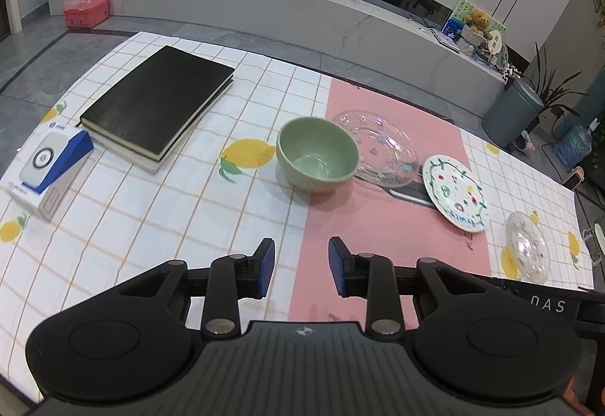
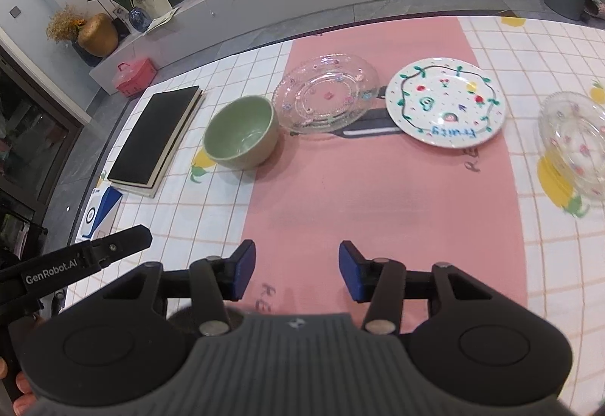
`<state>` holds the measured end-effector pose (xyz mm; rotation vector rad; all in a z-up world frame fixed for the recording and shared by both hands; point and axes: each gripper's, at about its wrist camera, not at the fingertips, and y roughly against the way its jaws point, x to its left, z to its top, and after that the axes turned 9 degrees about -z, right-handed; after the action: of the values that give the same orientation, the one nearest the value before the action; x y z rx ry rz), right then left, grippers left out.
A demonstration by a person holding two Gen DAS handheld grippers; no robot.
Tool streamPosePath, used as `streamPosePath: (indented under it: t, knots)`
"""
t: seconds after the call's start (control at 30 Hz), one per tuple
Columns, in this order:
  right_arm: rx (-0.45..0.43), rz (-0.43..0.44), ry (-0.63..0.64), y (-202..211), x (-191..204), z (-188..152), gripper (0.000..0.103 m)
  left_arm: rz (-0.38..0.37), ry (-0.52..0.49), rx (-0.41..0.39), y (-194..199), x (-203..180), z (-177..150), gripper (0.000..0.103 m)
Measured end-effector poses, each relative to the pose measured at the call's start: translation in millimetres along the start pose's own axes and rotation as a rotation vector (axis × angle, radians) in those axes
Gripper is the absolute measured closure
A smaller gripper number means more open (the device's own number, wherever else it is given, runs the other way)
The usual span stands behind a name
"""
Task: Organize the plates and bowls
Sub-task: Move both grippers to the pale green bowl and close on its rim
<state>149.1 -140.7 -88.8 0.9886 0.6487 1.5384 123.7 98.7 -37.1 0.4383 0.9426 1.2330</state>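
Both the left gripper [image 1: 300,266] and the right gripper [image 2: 295,270] stand part-open and empty at lower centre of their views, with the green bowl [image 1: 317,153] directly above the left gripper, the nearer one, touching the glass plate [image 1: 378,147].

bowl [image 1: 317,155]: green | mat [image 1: 378,227]: pink | tablecloth [image 1: 151,211]: lemon-print checks
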Motion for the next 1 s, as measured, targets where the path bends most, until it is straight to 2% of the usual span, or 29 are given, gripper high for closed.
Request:
streamPosePath:
  t: [0.27, 0.5, 0.7, 0.83, 1.0]
  knots:
    - [0.033, 0.018, 0.011, -44.1, 15.9, 53.1, 0.055, -0.027, 0.007, 0.024, -37.6, 19.9, 42.4, 0.066]
    - [0.086, 0.039, -0.038, -90.0, 22.3, 94.0, 0.055, -0.001, -0.01, 0.051, -80.5, 29.1, 69.6, 0.06]
    - [0.133, 0.069, -0.09, -123.9, 23.4, 111.7, 0.055, -0.021, 0.097, 0.039, -106.2, 46.7, 81.5, 0.06]
    - [0.143, 0.076, -0.098, -137.3, 26.1, 118.0, 0.055, -0.007, 0.125, 0.049, -121.2, 53.1, 86.2, 0.06]
    - [0.171, 0.087, -0.123, -151.7, 26.1, 119.0, 0.064, 0.002, 0.149, 0.083, -136.9, 58.0, 86.9, 0.06]
